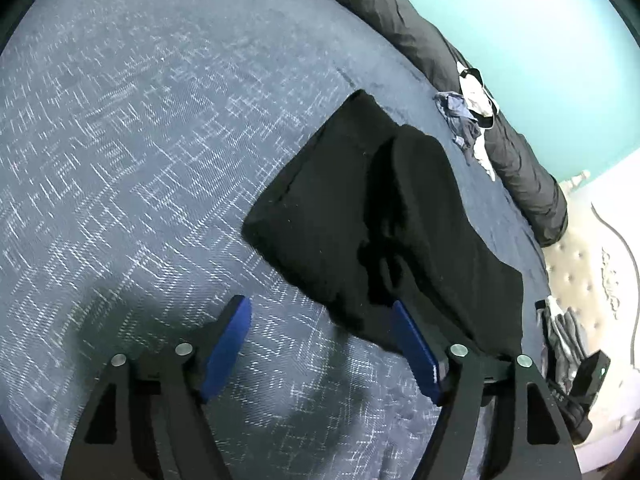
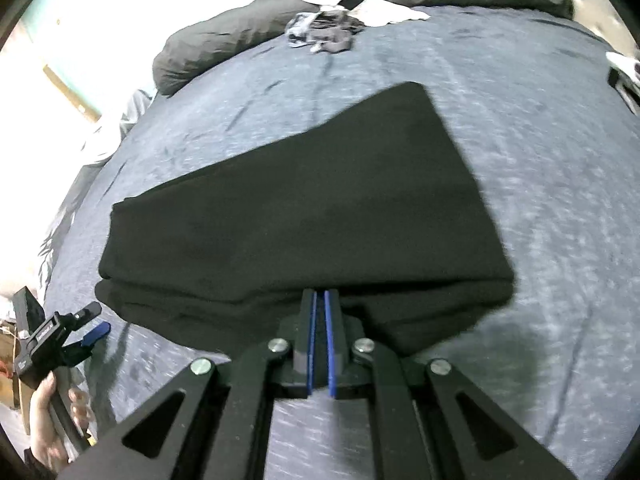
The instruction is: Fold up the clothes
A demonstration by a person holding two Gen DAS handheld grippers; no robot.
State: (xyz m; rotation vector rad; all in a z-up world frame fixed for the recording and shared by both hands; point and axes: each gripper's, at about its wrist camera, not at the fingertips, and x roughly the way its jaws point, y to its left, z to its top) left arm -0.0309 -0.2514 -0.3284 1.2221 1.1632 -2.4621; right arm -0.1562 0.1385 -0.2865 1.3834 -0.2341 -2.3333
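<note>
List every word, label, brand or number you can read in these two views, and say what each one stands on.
Nothing can be read with confidence.
White label on the left gripper: there is print, but it is too small and blurred to read.
Pale letters on a dark item at the bed's edge: too small to read.
Stitched emblem on the quilted mattress side: not legible.

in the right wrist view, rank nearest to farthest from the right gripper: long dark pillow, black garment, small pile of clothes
1. black garment, right at the right gripper
2. small pile of clothes, far across the bed
3. long dark pillow, just behind the pile at the far edge
</note>
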